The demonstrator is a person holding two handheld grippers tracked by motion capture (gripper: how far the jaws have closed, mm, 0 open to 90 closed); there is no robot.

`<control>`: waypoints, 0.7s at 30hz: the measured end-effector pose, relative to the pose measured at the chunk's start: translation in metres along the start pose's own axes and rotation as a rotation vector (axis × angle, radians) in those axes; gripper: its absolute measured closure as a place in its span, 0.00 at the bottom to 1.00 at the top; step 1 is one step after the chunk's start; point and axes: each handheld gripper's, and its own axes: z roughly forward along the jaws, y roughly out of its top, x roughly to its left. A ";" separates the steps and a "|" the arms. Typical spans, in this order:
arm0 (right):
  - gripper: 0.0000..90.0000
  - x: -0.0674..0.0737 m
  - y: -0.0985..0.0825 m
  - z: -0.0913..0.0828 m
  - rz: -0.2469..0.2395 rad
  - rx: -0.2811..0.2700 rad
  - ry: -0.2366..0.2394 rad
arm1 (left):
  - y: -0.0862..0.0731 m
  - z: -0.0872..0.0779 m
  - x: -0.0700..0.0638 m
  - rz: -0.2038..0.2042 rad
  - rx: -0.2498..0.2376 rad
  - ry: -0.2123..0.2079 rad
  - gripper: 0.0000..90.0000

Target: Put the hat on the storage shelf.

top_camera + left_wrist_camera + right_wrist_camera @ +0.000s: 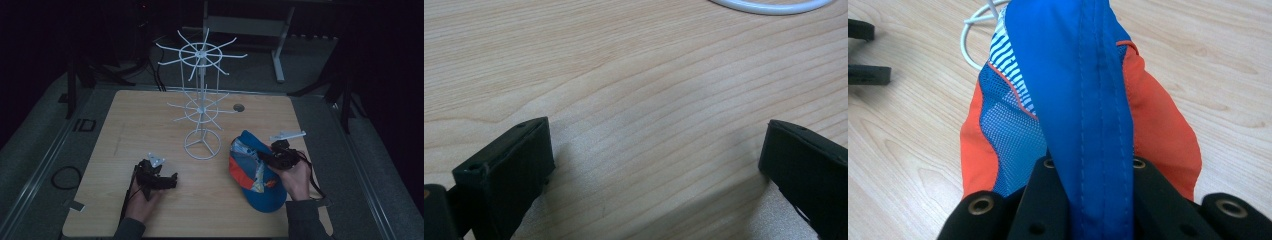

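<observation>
On the wooden table [130,125], left tongs [172,179] gape empty; right tongs [264,157] clamp the cap [252,172].

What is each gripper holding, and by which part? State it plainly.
The right gripper pinches the blue and orange cap by a fold of its blue fabric. The left gripper holds nothing, its fingers open over the table.
</observation>
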 end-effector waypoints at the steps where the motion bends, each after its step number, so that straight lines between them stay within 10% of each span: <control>1: 0.97 0.001 0.000 -0.001 -0.001 -0.004 0.000 | 0.000 0.000 0.000 -0.001 0.000 0.000 0.02; 21: 0.97 0.000 0.007 -0.024 0.013 -0.109 0.009 | 0.000 0.000 0.000 0.002 0.000 0.001 0.02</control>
